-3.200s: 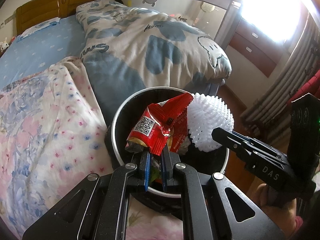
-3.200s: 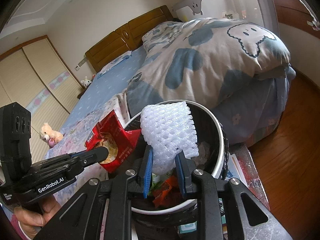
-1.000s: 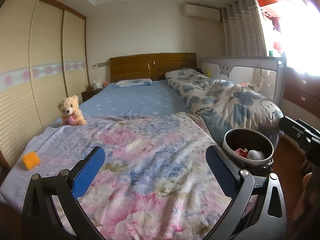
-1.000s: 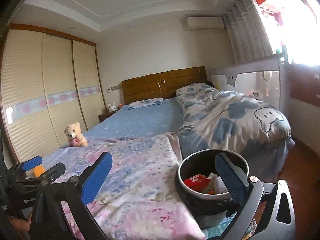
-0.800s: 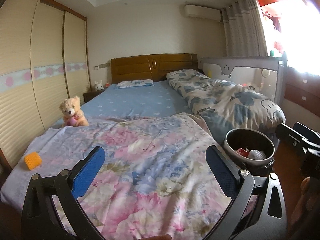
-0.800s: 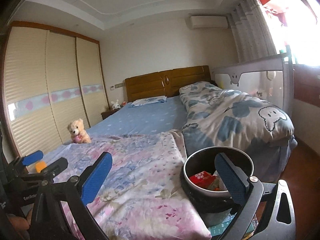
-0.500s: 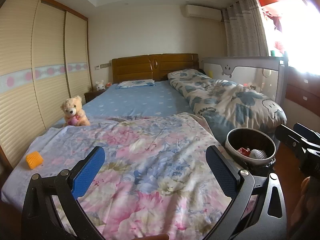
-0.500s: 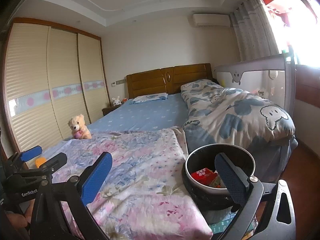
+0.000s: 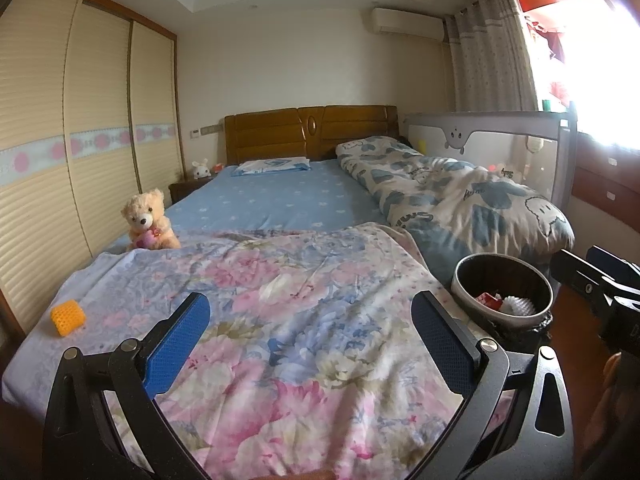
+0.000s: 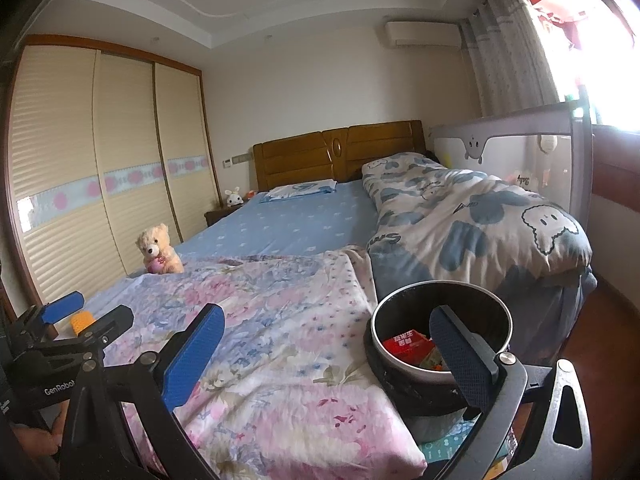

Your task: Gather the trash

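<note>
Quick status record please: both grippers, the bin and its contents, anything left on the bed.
left gripper: open, empty, over floral quilt
right gripper: open, empty, near bin
bin: at bed's right edge, upright
in bin: red wrapper, white foam net
left on bed: orange foam net, at left edge
also on bed: teddy bear

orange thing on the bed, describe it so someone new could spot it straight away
Start at the floral pink and blue bedspread covering the foot of the bed, then go to its corner nearest the wardrobe. The small orange mesh-textured cylinder lies there alone; the tan teddy bear sits farther up, furry and larger.
</note>
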Tool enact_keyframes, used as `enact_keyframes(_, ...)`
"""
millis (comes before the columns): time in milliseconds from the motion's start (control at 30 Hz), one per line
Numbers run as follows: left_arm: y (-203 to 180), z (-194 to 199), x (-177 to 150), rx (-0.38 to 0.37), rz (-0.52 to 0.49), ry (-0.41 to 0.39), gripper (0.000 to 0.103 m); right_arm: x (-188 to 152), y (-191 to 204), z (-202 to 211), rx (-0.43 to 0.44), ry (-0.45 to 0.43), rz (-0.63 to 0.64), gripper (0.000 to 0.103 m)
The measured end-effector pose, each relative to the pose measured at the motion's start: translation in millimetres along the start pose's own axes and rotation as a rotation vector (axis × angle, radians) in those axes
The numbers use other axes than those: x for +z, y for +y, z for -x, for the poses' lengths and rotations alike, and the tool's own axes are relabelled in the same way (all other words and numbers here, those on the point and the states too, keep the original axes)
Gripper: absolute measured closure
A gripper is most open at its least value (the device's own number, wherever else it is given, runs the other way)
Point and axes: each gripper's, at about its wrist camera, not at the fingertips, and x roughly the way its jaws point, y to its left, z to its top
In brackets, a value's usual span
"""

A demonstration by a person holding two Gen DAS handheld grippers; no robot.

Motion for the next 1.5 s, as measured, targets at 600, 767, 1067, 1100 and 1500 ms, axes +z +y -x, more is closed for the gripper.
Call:
enact_keyframes(600, -0.8, -4.2, -0.7, -0.008, 0.002, 0.007, 0.000, -1.6, 1.2, -2.5, 0.009, 0.006, -0.004, 0.000)
enact_keyframes(767, -1.2, -4.6, -2.5, -0.011, 0.002, 0.011, 0.000, -1.7, 1.8, -2.5, 0.015, 0.006, -0.010, 0.000)
enact_keyframes(1067, -1.4, -4.6, -2.8, -0.011, 0.001, 0.011, 0.000, -1.5, 2.4, -2.4, 0.015, 0.006, -0.009, 0.000)
enact_keyframes(1100, -1.5, -4.5, -2.8, -0.012, 0.002, 0.012, 0.000, -1.6, 2.6, -2.5, 0.016, 0.006, -0.009, 0.000)
enact_keyframes(1500, -2.1, -4.7, -3.6, -0.015, 0.001, 0.012, 0.000, -1.3, 2.6, -2.0, 0.016, 0.005, -0.009, 0.000)
